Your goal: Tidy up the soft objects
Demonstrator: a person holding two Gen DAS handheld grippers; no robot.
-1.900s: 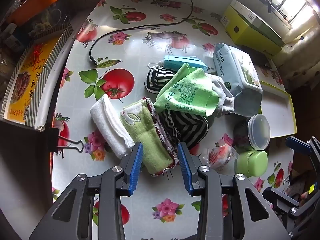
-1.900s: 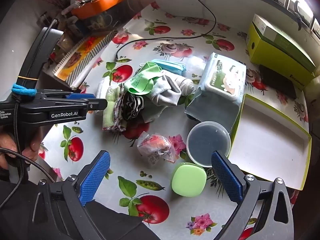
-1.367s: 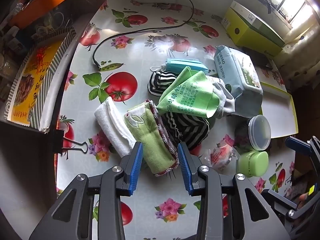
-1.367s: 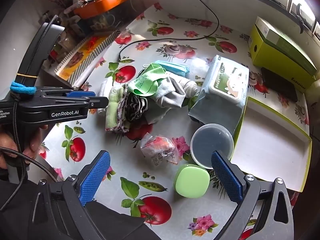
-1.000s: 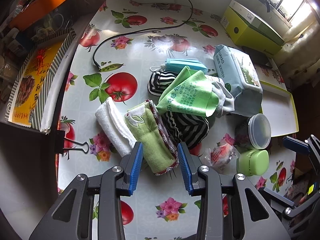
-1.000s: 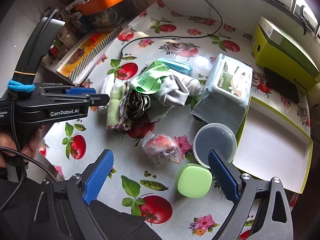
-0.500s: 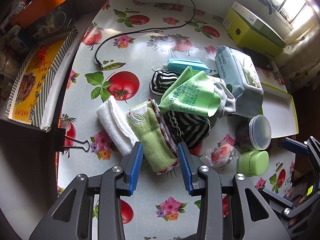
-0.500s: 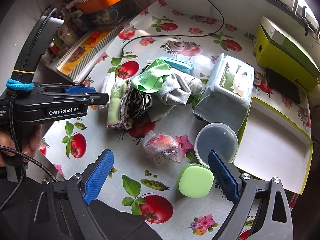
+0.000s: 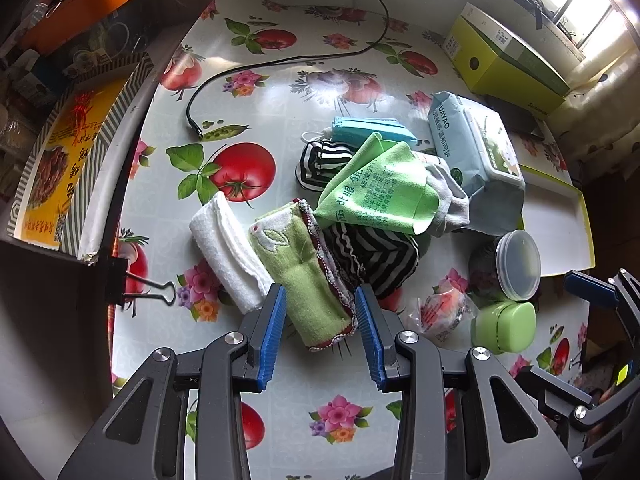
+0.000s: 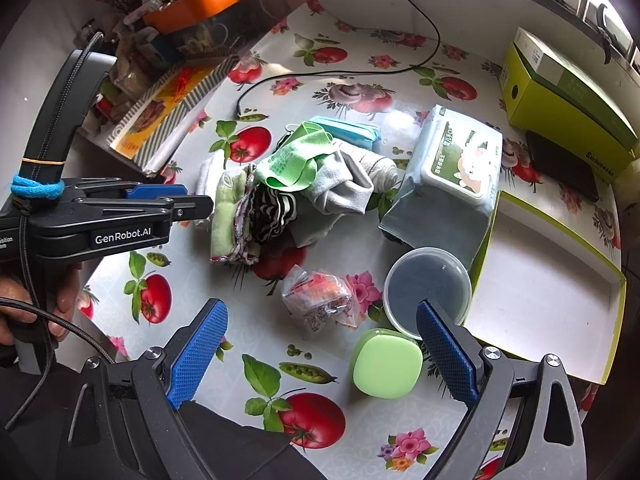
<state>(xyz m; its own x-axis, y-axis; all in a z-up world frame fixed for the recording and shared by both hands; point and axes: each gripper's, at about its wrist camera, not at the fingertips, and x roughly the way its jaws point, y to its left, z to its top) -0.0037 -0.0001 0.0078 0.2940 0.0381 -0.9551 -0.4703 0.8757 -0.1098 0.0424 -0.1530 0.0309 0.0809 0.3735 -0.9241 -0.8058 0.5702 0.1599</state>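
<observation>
Readable print near the tools

"GenRobot.AI" stands on the left tool (image 10: 188, 206)'s side; "URIAO" runs along the wipes pack (image 9: 472, 148) beyond it.

A lived-in home: fruit-print oilcloth table (image 9: 280, 92), wet wipes pack (image 10: 460, 160), cluttered orange tray (image 10: 200, 0).
</observation>
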